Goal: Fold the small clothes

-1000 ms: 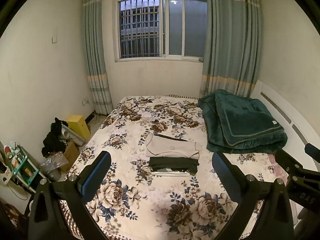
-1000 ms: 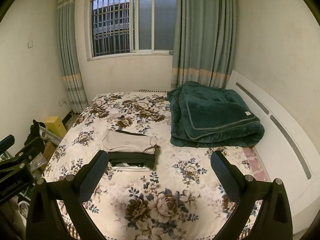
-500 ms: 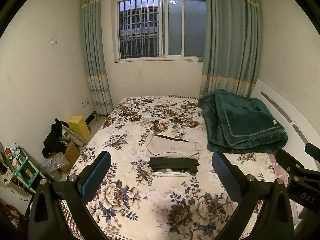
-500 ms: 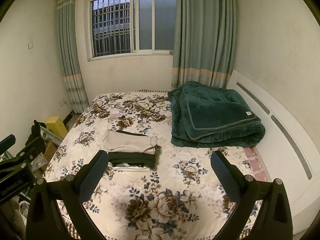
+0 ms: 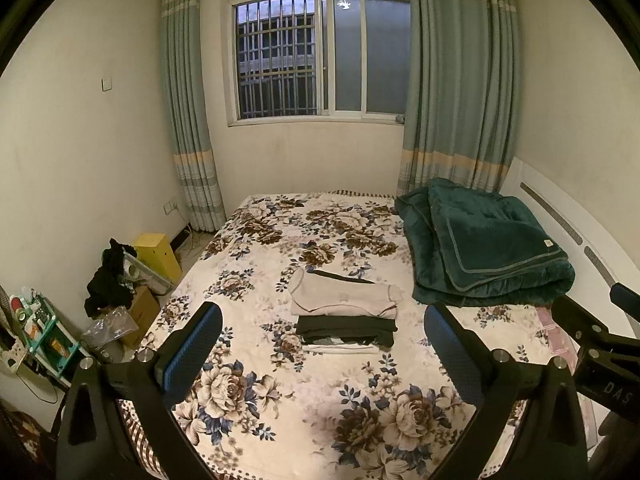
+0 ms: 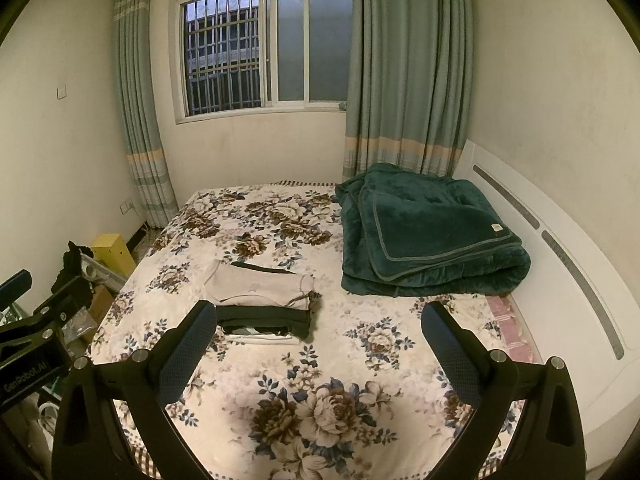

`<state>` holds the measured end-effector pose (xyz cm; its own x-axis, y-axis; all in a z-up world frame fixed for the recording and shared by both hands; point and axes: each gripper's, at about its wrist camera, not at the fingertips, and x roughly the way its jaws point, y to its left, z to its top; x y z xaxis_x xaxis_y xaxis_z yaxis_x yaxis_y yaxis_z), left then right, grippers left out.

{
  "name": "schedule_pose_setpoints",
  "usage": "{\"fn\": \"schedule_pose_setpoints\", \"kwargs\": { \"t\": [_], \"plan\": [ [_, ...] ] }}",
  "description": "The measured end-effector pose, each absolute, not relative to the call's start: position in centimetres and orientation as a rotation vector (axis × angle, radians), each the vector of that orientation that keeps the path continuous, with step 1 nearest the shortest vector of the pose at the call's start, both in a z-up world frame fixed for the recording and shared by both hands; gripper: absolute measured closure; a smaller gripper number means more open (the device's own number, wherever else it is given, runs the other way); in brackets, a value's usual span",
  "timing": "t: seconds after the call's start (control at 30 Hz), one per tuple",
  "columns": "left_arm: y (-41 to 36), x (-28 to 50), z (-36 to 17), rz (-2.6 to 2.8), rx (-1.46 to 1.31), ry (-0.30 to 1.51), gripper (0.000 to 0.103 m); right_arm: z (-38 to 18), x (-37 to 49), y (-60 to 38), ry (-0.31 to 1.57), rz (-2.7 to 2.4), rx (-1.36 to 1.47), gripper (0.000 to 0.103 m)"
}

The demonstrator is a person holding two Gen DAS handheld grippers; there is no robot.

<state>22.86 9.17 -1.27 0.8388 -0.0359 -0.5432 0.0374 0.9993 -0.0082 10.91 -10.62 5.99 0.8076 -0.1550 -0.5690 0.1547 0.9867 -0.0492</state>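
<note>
My left gripper point(image 5: 322, 344) is spread wide with nothing between its blue pads, and my right gripper point(image 6: 320, 340) is the same, wide and empty. Both hang above the near end of the bed point(image 5: 280, 400), well short of any cloth.

Beyond them, about mid-bed, sit the small clothes: a beige top point(image 5: 340, 294) folded flat, and just in front of it a dark folded garment point(image 5: 346, 330) resting on something white point(image 5: 340, 349) that peeks out along the near edge. In the right wrist view the same stack point(image 6: 264, 304) lies left of centre, partly behind my left-hand finger. They look already folded, so I judge the work nearly done, or another piece is due from out of sight.

The risk is mostly in disturbing it. If I come in low, a wide finger could snag the beige top's edge and drag the fold open. The plush floral cover may ruck under a pinch, so I could grab it along with the garment. The green blanket point(image 5: 484, 248) lies near the stack's right side; a careless right-hand sweep could brush it. A one-sided lift would spill the layers.
</note>
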Motion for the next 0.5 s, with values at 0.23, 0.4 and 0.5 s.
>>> {"fn": "schedule_pose_setpoints", "kwargs": {
  "t": [0.23,0.4,0.5],
  "plan": [
    [9.18,22.91,-1.31,-0.044,0.003,0.574,0.0,6.04,10.9,-10.56,0.609,-0.167,0.002,0.0],
    [9.15,22.89,-1.32,-0.042,0.007,0.573,0.0,5.96,10.88,-10.59,0.611,-0.169,0.001,0.0],
    [9.18,22.95,-1.02,-0.043,0.004,0.57,0.0,5.95,10.84,-10.58,0.607,-0.169,0.003,0.0]
  ]
}}
